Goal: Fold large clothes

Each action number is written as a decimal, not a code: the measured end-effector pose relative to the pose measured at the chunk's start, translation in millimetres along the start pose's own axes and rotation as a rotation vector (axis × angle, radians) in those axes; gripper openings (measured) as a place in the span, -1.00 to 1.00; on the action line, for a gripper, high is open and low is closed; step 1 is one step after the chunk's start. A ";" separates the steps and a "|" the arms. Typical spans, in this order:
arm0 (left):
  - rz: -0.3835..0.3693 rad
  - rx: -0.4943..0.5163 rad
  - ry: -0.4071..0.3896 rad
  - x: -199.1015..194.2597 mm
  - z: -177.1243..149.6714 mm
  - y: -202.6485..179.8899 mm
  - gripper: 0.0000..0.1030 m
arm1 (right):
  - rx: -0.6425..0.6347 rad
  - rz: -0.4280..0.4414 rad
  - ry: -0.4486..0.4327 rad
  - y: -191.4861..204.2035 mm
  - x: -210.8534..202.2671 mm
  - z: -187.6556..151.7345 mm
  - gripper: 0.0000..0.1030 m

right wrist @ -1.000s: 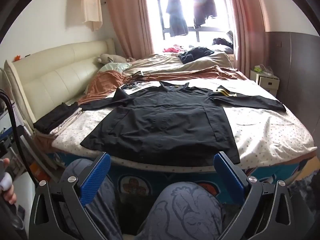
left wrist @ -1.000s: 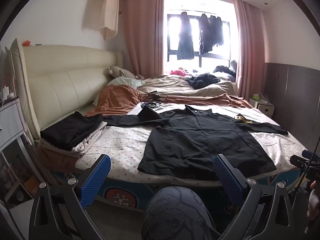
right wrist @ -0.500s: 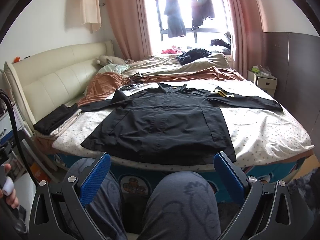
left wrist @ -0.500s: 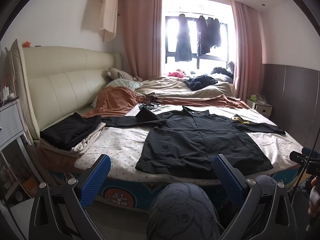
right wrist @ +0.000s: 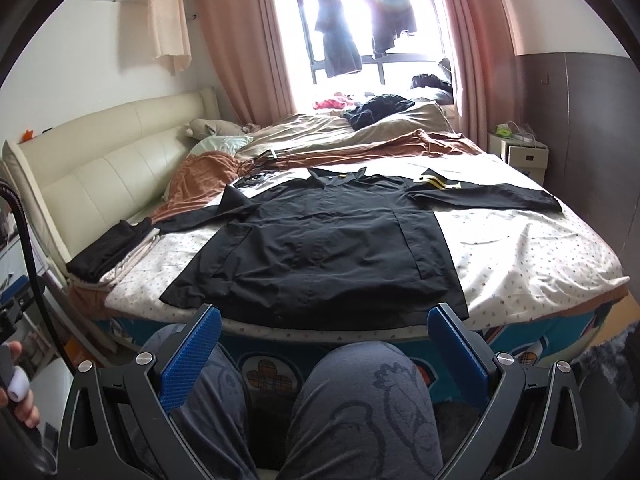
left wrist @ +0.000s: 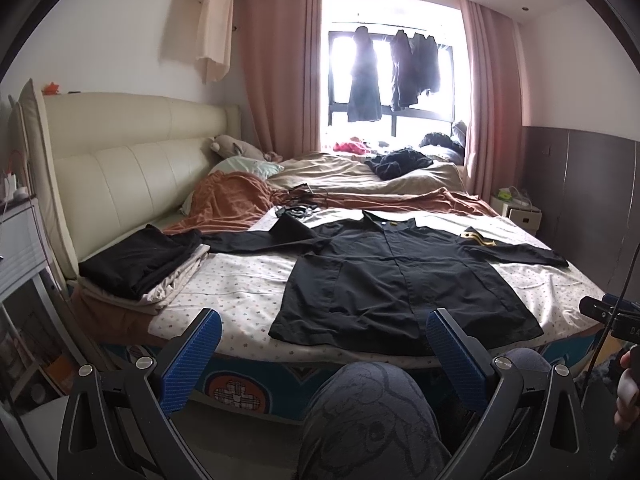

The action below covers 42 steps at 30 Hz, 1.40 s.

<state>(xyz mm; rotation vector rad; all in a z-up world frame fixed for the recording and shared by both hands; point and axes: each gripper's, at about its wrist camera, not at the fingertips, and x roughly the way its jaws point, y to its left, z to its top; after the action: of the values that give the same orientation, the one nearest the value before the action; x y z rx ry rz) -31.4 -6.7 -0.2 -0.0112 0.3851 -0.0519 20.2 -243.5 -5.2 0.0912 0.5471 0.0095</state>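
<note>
The black shirt [left wrist: 404, 280] lies flat on the bed [left wrist: 240, 288], front side up, both sleeves spread out. The left gripper [left wrist: 324, 354] has its jaws wide apart, before the shirt's hem, not touching. The right gripper [right wrist: 324, 350] is also spread wide and empty, near the hem, above the person's knees [right wrist: 360, 392]

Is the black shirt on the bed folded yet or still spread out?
Spread. The black shirt lies flat on the bed, both sleeves stretched sideways, no fold in it.
</note>
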 end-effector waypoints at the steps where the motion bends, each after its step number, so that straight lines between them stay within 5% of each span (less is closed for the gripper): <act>1: -0.001 0.000 0.001 0.1 0.0 0.4 0.99 | 0.000 -0.003 0.001 -0.1 0.2 0.1 1.00; 42: 0.002 0.005 0.043 26.9 7.7 -1.6 0.99 | 0.015 0.023 0.026 -0.6 25.8 10.6 1.00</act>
<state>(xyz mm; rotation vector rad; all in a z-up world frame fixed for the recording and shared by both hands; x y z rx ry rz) -3.7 -9.8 -3.1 -0.0051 0.4276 -0.0506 47.8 -244.2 -9.7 0.1121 0.5720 0.0285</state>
